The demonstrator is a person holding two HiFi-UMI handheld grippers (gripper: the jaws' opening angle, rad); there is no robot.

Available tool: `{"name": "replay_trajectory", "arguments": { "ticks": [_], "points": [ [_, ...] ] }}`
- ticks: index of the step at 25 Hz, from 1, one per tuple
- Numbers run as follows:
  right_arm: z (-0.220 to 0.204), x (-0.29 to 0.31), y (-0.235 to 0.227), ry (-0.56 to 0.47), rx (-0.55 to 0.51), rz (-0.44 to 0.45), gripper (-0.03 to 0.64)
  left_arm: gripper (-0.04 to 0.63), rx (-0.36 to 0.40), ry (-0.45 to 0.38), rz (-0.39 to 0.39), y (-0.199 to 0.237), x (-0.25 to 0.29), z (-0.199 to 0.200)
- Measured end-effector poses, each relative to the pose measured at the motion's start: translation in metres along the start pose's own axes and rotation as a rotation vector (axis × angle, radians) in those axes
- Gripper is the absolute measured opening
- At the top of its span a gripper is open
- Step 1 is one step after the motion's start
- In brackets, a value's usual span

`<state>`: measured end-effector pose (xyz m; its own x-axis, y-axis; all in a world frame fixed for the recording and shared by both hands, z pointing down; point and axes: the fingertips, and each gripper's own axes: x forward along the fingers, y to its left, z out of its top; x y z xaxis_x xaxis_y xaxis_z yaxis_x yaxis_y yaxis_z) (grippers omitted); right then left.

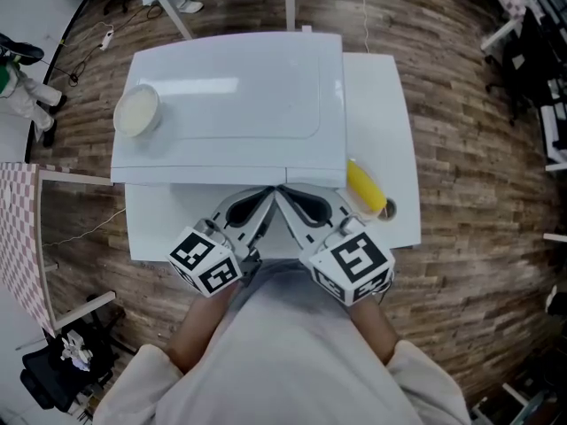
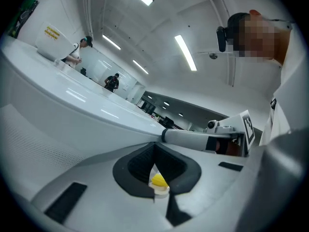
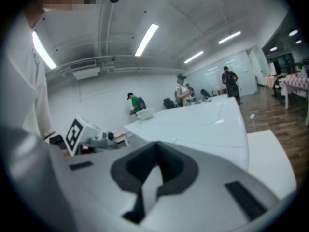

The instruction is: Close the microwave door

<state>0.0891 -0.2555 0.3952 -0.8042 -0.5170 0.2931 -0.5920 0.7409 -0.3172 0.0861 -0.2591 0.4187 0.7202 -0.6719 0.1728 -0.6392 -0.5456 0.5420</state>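
Seen from above in the head view, the white microwave (image 1: 230, 96) stands on a white table (image 1: 381, 104). Its front face is hidden below the top's front edge, so I cannot tell how the door stands. My left gripper (image 1: 268, 193) and right gripper (image 1: 285, 193) are side by side at the middle of that front edge, tips nearly touching each other. Both are shut with nothing held. In the left gripper view the left gripper (image 2: 155, 195) has its pads together, and the right gripper (image 2: 207, 138) shows beyond it. The right gripper (image 3: 142, 197) looks along the microwave's top.
A white bowl (image 1: 137, 112) sits on the microwave's top at its left rear. A yellow object (image 1: 365, 187) lies in a small dish on the table just right of my right gripper. It also shows as the yellow object (image 2: 158, 180) through the left jaws. Wooden floor surrounds the table.
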Motion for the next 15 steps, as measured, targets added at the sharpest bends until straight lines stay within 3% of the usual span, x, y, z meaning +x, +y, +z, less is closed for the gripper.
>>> {"name": "replay_trajectory", "arguments": {
  "ticks": [9, 15],
  "points": [
    [0.001, -0.001, -0.002, -0.019, 0.055, -0.06, 0.023, 0.018, -0.023, -0.009, -0.022, -0.002, -0.003, 0.005],
    [0.008, -0.013, 0.007, -0.046, 0.075, -0.105, 0.023, 0.018, 0.011, -0.044, -0.066, -0.015, -0.02, 0.029]
  ]
}}
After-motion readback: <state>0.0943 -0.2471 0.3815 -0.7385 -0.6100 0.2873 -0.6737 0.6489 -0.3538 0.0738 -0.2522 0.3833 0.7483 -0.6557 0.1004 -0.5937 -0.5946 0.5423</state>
